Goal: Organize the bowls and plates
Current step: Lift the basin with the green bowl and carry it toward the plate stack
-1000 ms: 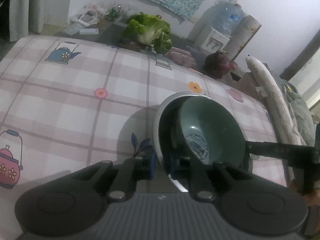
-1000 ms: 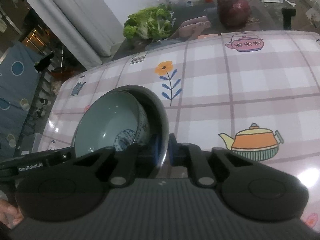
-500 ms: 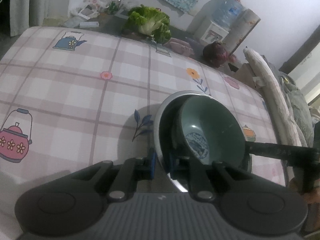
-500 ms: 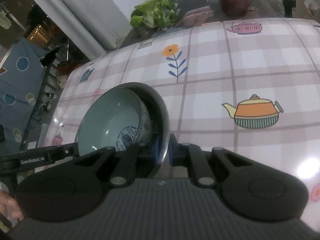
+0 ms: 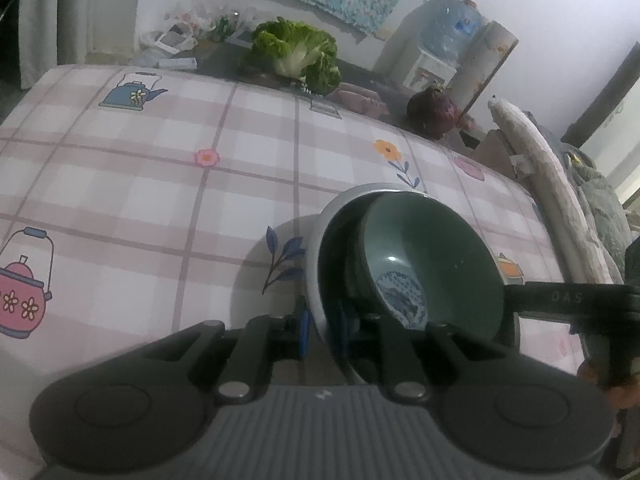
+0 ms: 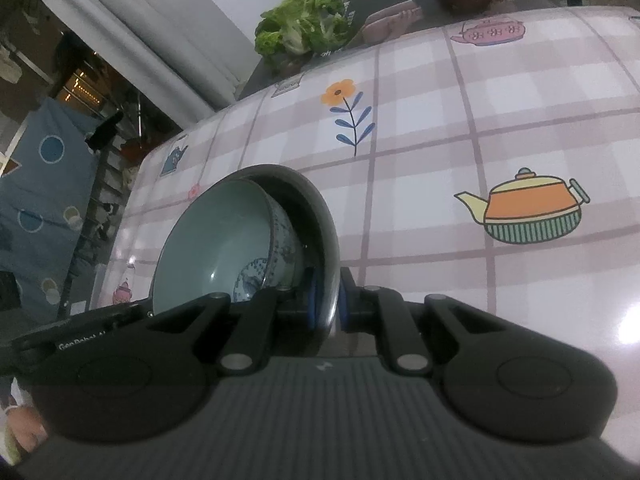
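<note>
celadon bowl (image 5: 432, 256) (blue fish motif), nested in steel bowl (image 6: 320, 216)

Dim, bluish light, soft fisheye-bent edges, glare on the tablecloth (image 6: 634, 326) perhaps from an overhead lamp.

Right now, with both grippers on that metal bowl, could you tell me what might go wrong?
1. The green ceramic bowl lies loose and tilted inside the steel bowl; tipping could slide it out.
2. The left gripper and right gripper pinch only the thin rim, so uneven hand motion could twist it free.
</note>
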A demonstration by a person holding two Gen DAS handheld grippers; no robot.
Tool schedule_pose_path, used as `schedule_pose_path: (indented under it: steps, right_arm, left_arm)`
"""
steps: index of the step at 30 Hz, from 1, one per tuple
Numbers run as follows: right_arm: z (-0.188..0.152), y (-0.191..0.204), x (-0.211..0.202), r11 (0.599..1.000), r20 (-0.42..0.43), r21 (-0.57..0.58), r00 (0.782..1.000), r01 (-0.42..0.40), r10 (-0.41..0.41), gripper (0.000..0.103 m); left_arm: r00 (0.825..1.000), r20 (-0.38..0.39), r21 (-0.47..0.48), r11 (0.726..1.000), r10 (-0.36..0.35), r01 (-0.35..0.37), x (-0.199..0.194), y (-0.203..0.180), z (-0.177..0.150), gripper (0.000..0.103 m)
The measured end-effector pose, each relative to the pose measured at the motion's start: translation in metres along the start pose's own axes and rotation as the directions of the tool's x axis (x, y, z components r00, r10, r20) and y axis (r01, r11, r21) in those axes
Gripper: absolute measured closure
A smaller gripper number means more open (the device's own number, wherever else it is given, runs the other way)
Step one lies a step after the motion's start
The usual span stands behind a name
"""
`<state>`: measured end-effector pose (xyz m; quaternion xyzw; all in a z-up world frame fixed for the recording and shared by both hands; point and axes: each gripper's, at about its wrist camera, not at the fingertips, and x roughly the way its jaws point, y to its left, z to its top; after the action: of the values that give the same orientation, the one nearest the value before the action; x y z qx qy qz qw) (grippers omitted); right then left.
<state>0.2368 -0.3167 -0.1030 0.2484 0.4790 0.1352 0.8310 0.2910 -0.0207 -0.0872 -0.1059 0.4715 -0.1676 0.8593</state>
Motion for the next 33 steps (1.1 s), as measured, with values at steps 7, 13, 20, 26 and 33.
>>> schedule_pose_path:
  steps: [7, 13, 20, 26, 33]
  right_arm:
    - [-0.002, -0.001, 0.001, 1.0, 0.018, -0.002, 1.0, -0.011, 0.011, 0.095]
    - [-0.004, -0.001, 0.001, 1.0, 0.022, -0.003, 0.999, -0.024, 0.024, 0.095]
    - [-0.004, 0.002, 0.0, 1.0, 0.027, -0.003, 0.999, -0.029, 0.029, 0.094]
    - [-0.003, 0.005, -0.003, 0.999, 0.039, -0.014, 0.999, -0.03, 0.031, 0.094]
    - [-0.003, 0.008, -0.006, 0.999, 0.051, -0.033, 0.998, -0.026, 0.028, 0.094]
  left_arm:
    - [1.0, 0.019, 0.017, 1.0, 0.023, -0.024, -0.002, -0.004, -0.002, 0.089]
    - [0.998, 0.04, 0.027, 0.999, 0.045, -0.046, -0.007, -0.006, -0.004, 0.089]
    - [0.997, 0.06, 0.03, 0.998, 0.049, -0.051, -0.014, -0.007, -0.004, 0.089]
    - [0.996, 0.08, 0.039, 0.998, 0.051, -0.054, -0.019, -0.01, -0.004, 0.089]
    - [0.994, 0.098, 0.044, 0.998, 0.05, -0.054, -0.024, -0.012, -0.004, 0.089]
